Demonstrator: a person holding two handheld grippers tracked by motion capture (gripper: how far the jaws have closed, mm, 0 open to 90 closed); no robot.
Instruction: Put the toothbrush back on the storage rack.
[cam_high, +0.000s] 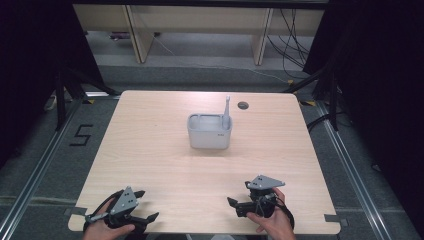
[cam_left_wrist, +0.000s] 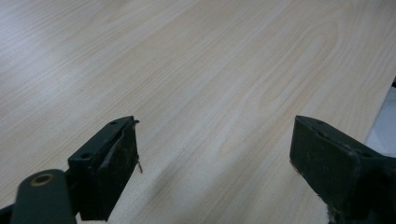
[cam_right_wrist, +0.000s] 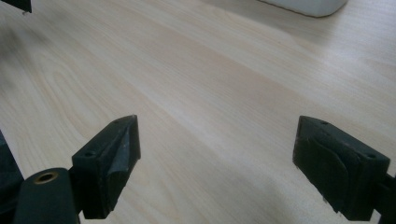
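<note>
A grey rectangular holder (cam_high: 209, 131) stands near the middle of the light wooden table (cam_high: 150, 150), with a grey toothbrush (cam_high: 227, 111) upright in its right end. My left gripper (cam_high: 146, 205) rests at the table's front left corner, jaws wide apart and nothing between them; bare wood shows between its jaws (cam_left_wrist: 215, 154). At the front right, my right gripper (cam_high: 231, 206) points left, also open and empty (cam_right_wrist: 217, 154). The holder's lower edge (cam_right_wrist: 308, 5) peeks in at the top of the right gripper view. Both grippers are far in front of the holder.
A round cable hole (cam_high: 243, 105) sits in the table behind the holder. Beyond the table are wooden furniture legs (cam_high: 140, 35) and loose cables (cam_high: 292, 45) on the floor. Black curtains flank both sides. A "5" mark (cam_high: 81, 135) is taped on the floor at left.
</note>
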